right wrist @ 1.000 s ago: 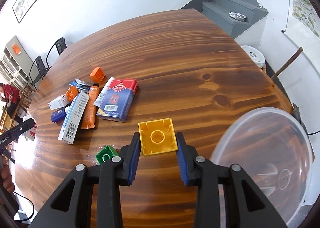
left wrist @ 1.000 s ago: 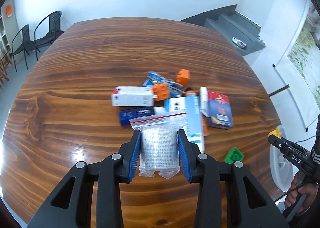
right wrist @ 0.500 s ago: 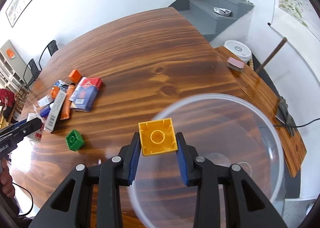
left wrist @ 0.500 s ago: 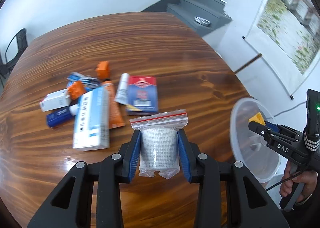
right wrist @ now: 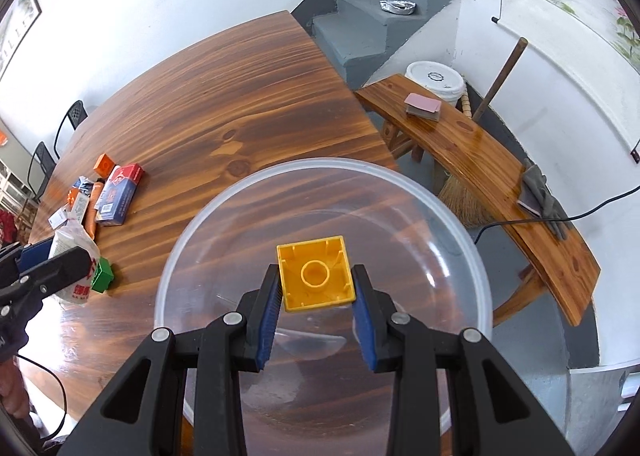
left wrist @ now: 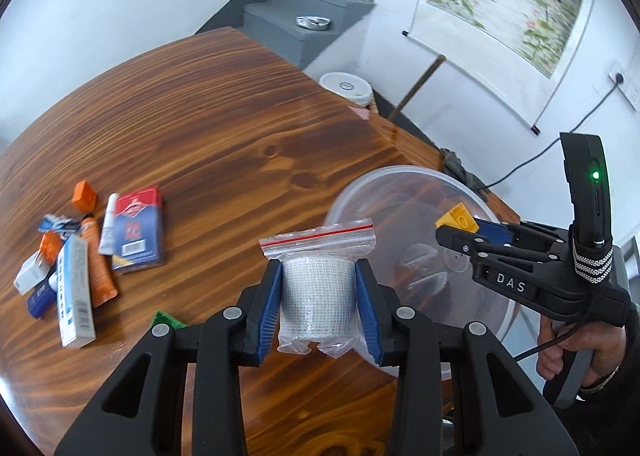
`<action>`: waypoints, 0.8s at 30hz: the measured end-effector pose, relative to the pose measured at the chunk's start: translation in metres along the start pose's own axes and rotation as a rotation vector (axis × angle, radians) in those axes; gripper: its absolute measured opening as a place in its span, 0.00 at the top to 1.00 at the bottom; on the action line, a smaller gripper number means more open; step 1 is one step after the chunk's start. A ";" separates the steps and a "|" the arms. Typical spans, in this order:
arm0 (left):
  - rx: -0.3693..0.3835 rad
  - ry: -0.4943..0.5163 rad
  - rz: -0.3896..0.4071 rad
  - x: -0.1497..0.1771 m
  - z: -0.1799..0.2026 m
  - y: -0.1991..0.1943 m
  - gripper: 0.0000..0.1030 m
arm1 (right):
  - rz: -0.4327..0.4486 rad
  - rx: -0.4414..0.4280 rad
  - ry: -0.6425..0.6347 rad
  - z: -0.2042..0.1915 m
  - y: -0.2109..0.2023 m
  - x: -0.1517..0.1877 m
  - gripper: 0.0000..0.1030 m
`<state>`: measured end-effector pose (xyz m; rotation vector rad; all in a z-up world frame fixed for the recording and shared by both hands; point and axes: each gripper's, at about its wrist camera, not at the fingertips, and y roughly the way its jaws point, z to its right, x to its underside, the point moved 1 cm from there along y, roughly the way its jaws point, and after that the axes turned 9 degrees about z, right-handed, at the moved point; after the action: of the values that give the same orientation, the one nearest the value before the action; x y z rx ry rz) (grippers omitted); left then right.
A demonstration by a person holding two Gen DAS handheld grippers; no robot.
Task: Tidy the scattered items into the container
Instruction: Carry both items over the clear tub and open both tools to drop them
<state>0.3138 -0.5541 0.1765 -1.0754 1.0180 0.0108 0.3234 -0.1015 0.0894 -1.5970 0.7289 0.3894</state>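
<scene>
My left gripper [left wrist: 318,296] is shut on a bagged white gauze roll [left wrist: 318,292] and holds it above the table, just left of the clear plastic bowl [left wrist: 360,192]. My right gripper [right wrist: 316,288] is shut on a yellow brick [right wrist: 316,274] and holds it over the bowl [right wrist: 192,232]; it also shows in the left wrist view [left wrist: 460,228] over the bowl. Scattered items lie at the left: a red and blue box [left wrist: 138,226], a white and blue carton [left wrist: 74,292], an orange tube [left wrist: 100,260], orange blocks [left wrist: 84,196] and a green brick [right wrist: 102,275].
The round wooden table [left wrist: 220,128] ends just behind the bowl. A wooden bench [right wrist: 480,152] with a pink pad stands to the right, with a white bucket [right wrist: 434,78], a broom and grey stairs behind it.
Both grippers have swung right with their loads. The yellow brick now sits further over the bowl's middle, and the gauze roll has come up beside the bowl's rim.
</scene>
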 end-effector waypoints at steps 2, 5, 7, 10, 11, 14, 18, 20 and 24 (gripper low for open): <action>0.014 0.023 -0.002 0.018 0.001 -0.019 0.62 | 0.004 0.004 0.008 0.005 -0.001 0.000 0.63; 0.025 0.038 -0.006 0.016 0.020 -0.016 0.62 | 0.009 0.010 0.018 0.015 -0.003 -0.002 0.63; 0.034 0.049 -0.010 -0.003 0.029 0.009 0.62 | 0.013 0.013 0.024 0.020 -0.005 -0.002 0.63; 0.039 0.057 -0.009 -0.003 0.041 0.007 0.62 | 0.016 0.015 0.024 0.025 -0.006 -0.003 0.63; 0.042 0.058 -0.010 -0.006 0.042 0.014 0.62 | 0.016 0.015 0.023 0.027 -0.007 -0.003 0.63; 0.052 0.066 -0.016 -0.013 0.044 0.018 0.62 | 0.015 0.015 0.024 0.031 -0.007 -0.004 0.63; 0.082 0.053 -0.026 -0.036 0.065 0.048 0.57 | 0.012 0.009 0.026 0.041 -0.006 -0.006 0.63; 0.078 0.045 -0.028 -0.052 0.089 0.077 0.40 | 0.009 0.008 0.028 0.044 -0.004 -0.006 0.63; 0.068 0.028 -0.006 -0.082 0.123 0.115 0.29 | 0.001 0.005 0.043 0.047 -0.002 -0.006 0.62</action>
<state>0.2980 -0.3681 0.1611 -1.0188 1.0334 -0.0435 0.3277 -0.0543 0.0867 -1.6047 0.7627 0.3545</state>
